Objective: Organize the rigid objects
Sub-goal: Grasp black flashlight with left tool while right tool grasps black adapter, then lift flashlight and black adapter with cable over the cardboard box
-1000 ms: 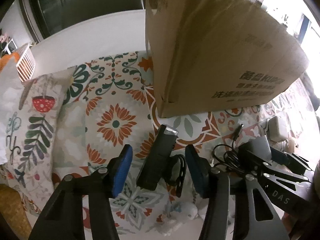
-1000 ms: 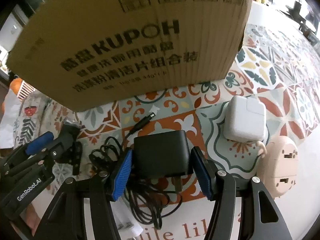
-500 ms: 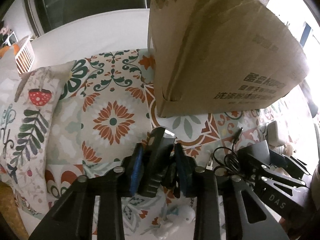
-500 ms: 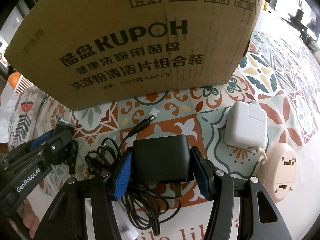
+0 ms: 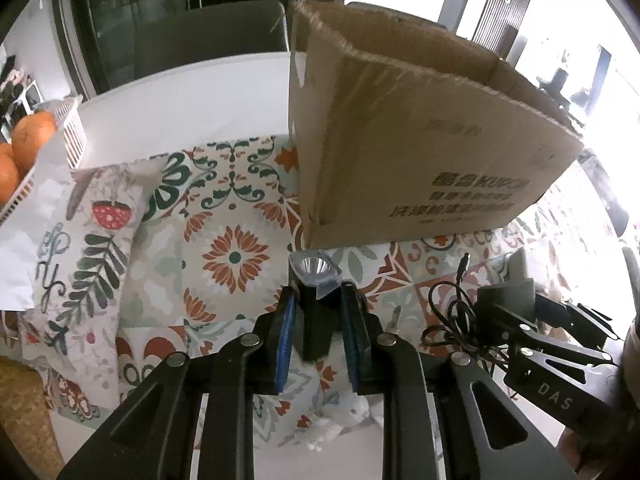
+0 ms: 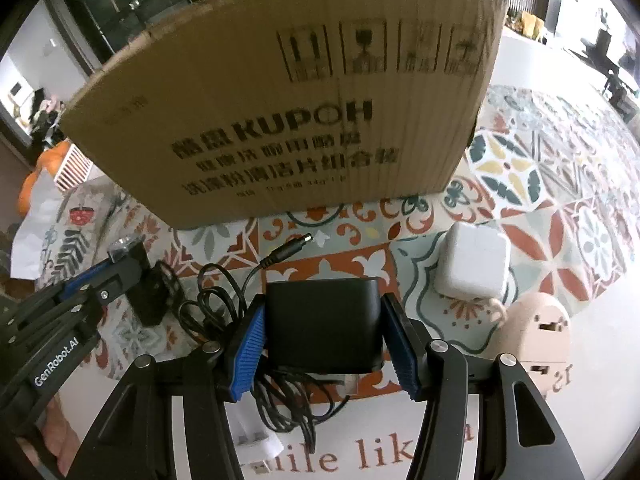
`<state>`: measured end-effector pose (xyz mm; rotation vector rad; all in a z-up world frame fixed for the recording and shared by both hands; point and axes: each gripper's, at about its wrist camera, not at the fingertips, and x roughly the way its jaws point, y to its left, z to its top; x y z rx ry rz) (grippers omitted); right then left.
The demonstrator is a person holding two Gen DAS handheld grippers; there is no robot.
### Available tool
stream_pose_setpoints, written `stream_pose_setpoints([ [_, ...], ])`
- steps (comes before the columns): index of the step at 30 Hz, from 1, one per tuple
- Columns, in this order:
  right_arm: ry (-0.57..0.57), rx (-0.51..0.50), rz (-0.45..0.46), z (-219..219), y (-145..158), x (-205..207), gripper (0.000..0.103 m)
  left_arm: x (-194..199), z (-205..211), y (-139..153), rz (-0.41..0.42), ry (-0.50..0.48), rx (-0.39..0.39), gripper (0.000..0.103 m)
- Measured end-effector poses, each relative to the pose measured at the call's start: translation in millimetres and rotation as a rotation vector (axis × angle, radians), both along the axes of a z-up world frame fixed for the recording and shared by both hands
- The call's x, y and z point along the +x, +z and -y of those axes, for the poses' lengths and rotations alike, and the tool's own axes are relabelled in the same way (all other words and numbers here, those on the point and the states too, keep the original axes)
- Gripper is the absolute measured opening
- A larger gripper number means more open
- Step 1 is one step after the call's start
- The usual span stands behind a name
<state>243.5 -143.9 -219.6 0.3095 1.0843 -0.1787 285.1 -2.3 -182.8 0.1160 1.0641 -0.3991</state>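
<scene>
A second ago our left gripper (image 5: pixel 317 322) stood wide around the torch (image 5: pixel 314 280); now its jaws are clamped on it and it has come up off the patterned cloth (image 5: pixel 236 216), lens toward the box (image 5: pixel 400 148). Our right gripper (image 6: pixel 323 334) has closed too: its jaws grip the black adapter (image 6: pixel 323 318), its cable (image 6: pixel 224 296) trailing left. With both items held just before the box, we judge the next step is carrying them over its rim. The white charger (image 6: pixel 474 266) and beige plug (image 6: pixel 536 332) wait on the counter.

We see a white counter (image 5: pixel 192 100) under a patterned cloth (image 6: pixel 560 200) bearing a cardboard box (image 6: pixel 280 120), white charger (image 6: pixel 474 268) and beige plug (image 6: pixel 536 332).
</scene>
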Motion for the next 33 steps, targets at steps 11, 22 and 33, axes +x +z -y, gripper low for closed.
stream_pose_setpoints([
  [11, 0.036, -0.03, 0.095, 5.5, 39.6, -15.9, 0.057, -16.5, -0.2, 34.8, 0.079, 0.022, -0.04, 0.022],
  [22, 0.075, -0.06, 0.207, 9.9, 81.8, -29.5, 0.057, -41.9, 6.7, 83.0, 0.192, 0.042, -0.07, 0.022],
  [33, 0.104, -0.079, 0.31, 20.0, 119.7, -38.7, 0.057, -55.1, 16.6, 123.1, 0.288, 0.05, -0.103, 0.021],
])
